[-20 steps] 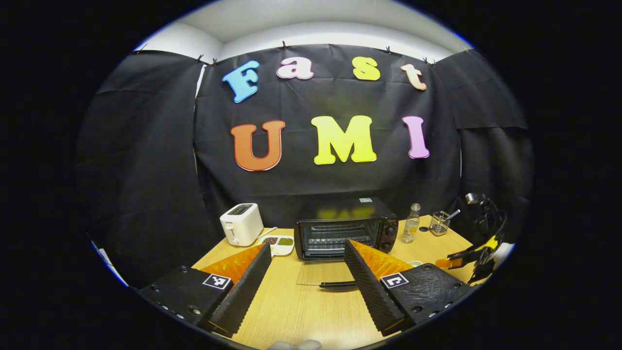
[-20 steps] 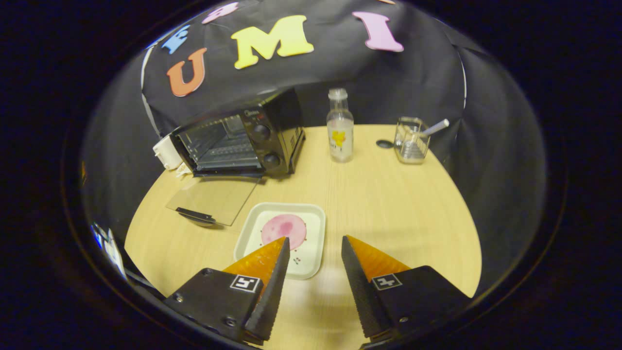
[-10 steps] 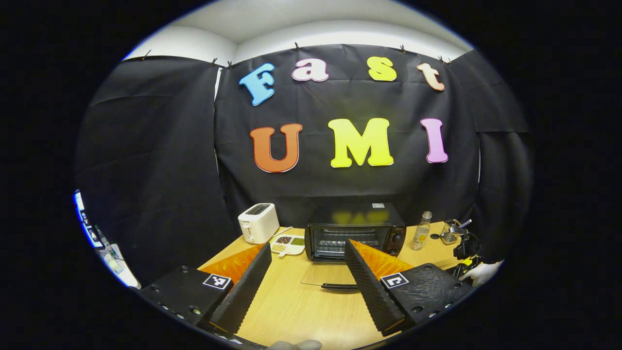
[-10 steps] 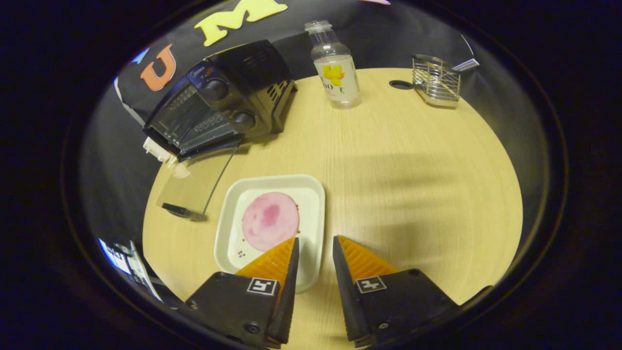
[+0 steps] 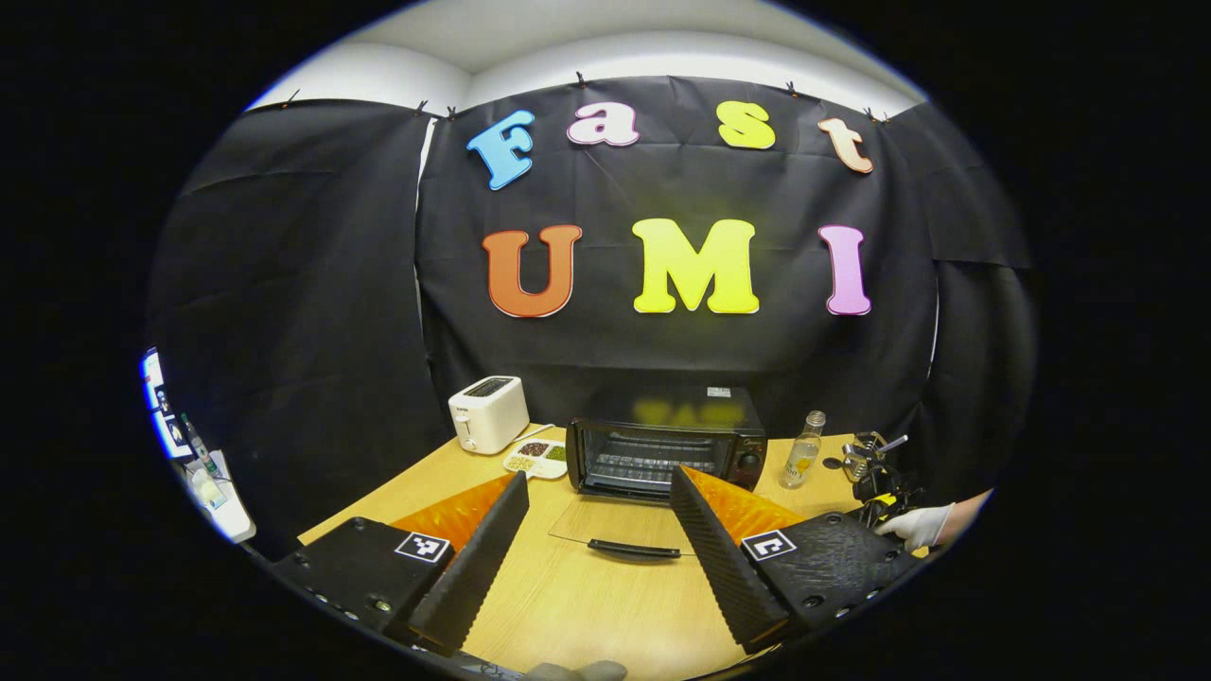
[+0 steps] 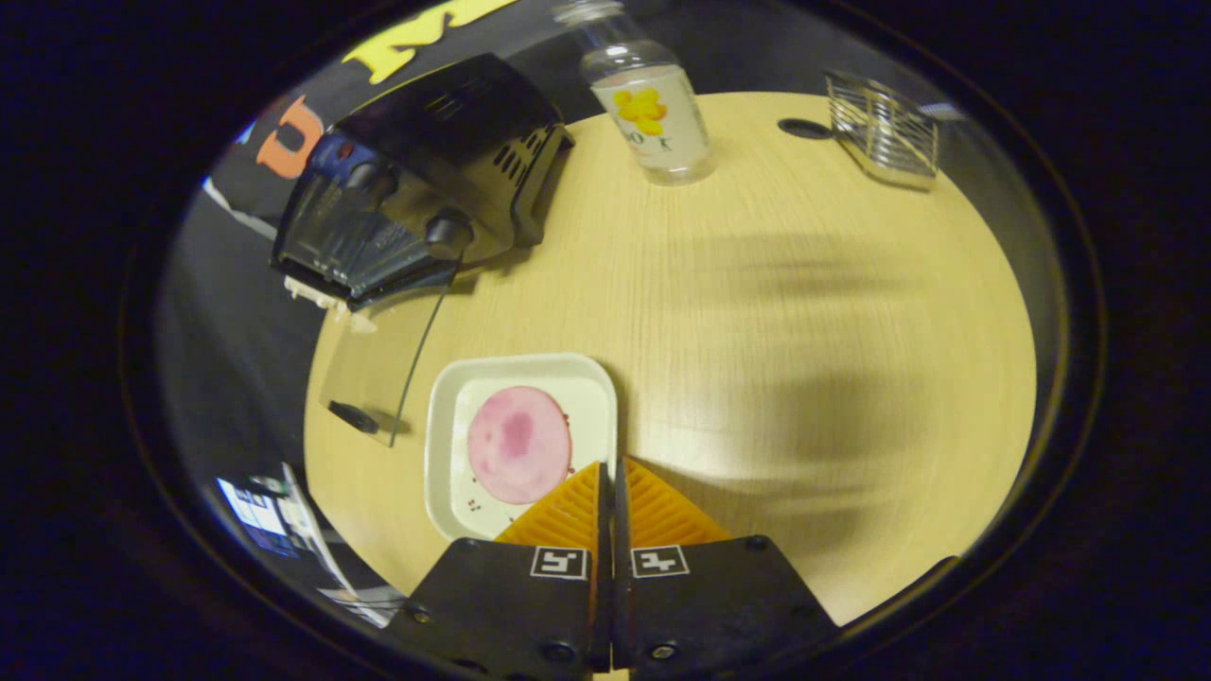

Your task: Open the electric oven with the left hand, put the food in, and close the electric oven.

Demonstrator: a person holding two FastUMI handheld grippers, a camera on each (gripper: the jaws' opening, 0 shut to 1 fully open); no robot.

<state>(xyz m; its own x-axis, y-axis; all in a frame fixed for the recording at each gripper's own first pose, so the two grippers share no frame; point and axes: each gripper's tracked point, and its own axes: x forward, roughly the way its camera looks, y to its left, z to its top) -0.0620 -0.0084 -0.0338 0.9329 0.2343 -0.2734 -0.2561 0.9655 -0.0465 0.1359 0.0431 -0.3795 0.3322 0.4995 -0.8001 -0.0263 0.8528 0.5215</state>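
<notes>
1. Your left gripper [image 5: 596,515] hovers above the tabletop's [image 6: 804,312] near edge, jaws wide apart, holding nothing.
2. The electric oven [image 5: 662,445] sits toward the tabletop's far edge, its glass door [image 5: 615,525] folded down flat.
3. Your right gripper [image 6: 608,473] has its jaws pressed almost together at the near right rim of the white tray [image 6: 445,445]; whether they pinch that rim, you cannot tell.
4. The pink food slice [image 6: 518,445] lies in the tray, just beside the open door.

bottle [image 6: 643,90] top cropped, oven [image 6: 416,189] blurred (knobs smeared), tray [image 6: 520,445] corner hidden
</notes>
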